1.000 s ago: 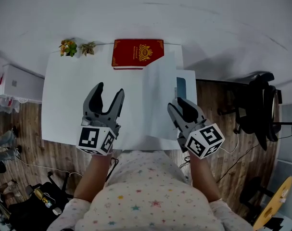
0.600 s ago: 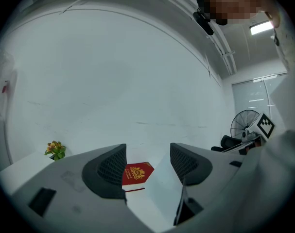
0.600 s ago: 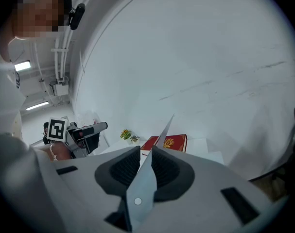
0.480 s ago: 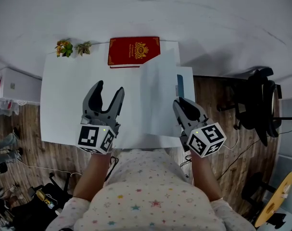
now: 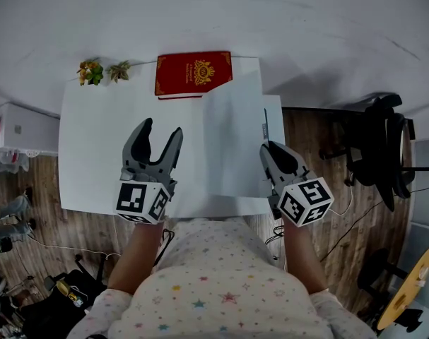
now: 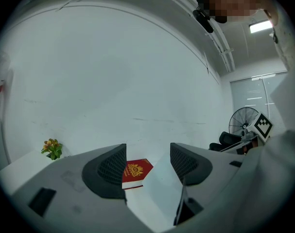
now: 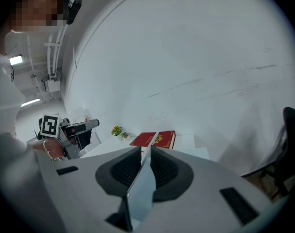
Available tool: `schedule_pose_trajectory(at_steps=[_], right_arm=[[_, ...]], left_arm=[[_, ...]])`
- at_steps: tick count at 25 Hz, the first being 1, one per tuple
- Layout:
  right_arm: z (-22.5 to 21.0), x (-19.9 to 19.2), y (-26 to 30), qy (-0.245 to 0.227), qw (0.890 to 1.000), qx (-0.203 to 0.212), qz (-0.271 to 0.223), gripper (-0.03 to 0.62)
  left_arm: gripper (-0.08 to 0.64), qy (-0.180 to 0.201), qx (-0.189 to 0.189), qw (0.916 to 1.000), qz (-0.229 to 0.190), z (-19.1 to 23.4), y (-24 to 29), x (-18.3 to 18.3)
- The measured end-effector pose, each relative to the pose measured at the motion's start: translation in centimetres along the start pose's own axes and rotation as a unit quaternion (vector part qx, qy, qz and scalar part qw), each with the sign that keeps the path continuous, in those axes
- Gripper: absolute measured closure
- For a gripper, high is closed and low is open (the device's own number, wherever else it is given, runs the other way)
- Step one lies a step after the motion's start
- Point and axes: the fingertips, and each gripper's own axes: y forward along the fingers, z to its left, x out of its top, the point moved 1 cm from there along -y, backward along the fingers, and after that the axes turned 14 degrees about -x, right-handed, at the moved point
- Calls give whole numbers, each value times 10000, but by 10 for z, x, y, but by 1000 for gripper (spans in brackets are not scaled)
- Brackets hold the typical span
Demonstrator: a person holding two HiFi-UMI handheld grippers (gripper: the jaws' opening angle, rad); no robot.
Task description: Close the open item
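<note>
Item 1: white folder, open, on the desk, right of centre; its cover stands raised, pinched at the edge by the right gripper, jaws narrow on it, likely so it can be swung over and shut. Item 2: left gripper, jaws wide, empty, held above the desk, seemingly in reserve. Item 3: red book, far edge; gold crest, lettering too small to read.

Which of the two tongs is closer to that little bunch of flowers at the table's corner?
Left. The left tongs hover open, toward the person from the flowers; the right tongs sit much farther right, clamped on the white cover.
</note>
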Motion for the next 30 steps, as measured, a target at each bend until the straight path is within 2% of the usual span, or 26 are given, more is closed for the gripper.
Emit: schedule_pose_trajectory(at_steps=[7,15,30], right_arm=[[-23,-14,1,16,9995,-300,119,534],[-50,-36,0,128,9977,-620,260,534],[-84,-78,5,-138,9924,-1105,520,528]], left_arm=[[298,-15,2,9999,129,2,5,-14],[298,28,-116,9999,81,-3,15,-21],[298,-14,-244,9989,398,-8,26,-44]])
